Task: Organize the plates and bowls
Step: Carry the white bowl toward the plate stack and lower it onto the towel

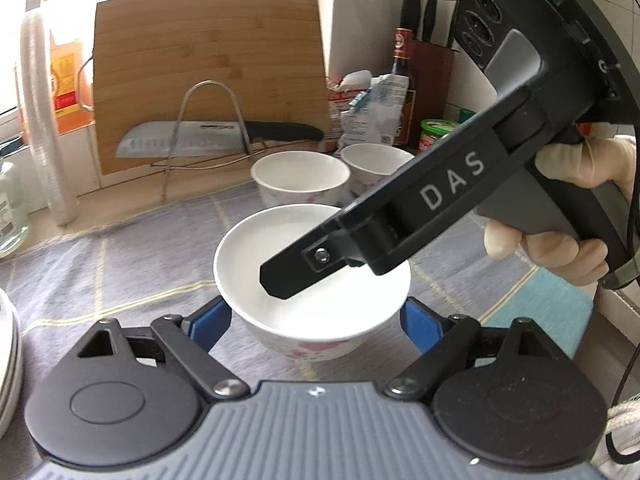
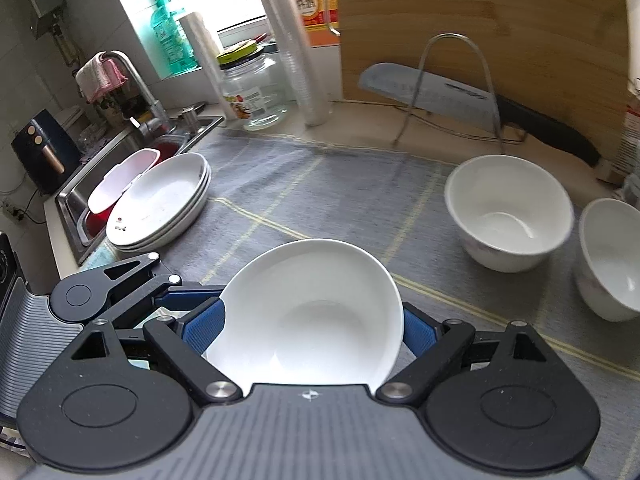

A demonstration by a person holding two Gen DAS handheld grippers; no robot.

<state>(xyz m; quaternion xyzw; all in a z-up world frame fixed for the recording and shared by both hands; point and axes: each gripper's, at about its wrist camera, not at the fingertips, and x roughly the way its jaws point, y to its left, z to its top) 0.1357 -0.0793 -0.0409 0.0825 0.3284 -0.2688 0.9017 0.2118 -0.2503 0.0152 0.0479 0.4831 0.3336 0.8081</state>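
The bowl (image 1: 312,280) sits on the grey cloth of the table (image 1: 120,264), between the 2 blue pads of the left gripper (image 1: 316,320), whose jaws stand wide on either side of its wall and seem not to touch it. It looks like glazed ceramic: stiff, smooth, likely slippery, fairly weighty and apt to chip, so I judge the rim or the wall just under it the best hold. The right gripper (image 2: 314,334) reaches in from the right, angled down, a finger dipping inside the rim; its jaws bracket the bowl closely, but I cannot tell if they clamp it. 2 more bowls (image 2: 508,212) stand behind, and stacked plates (image 2: 160,204) lie near the sink (image 2: 72,216).
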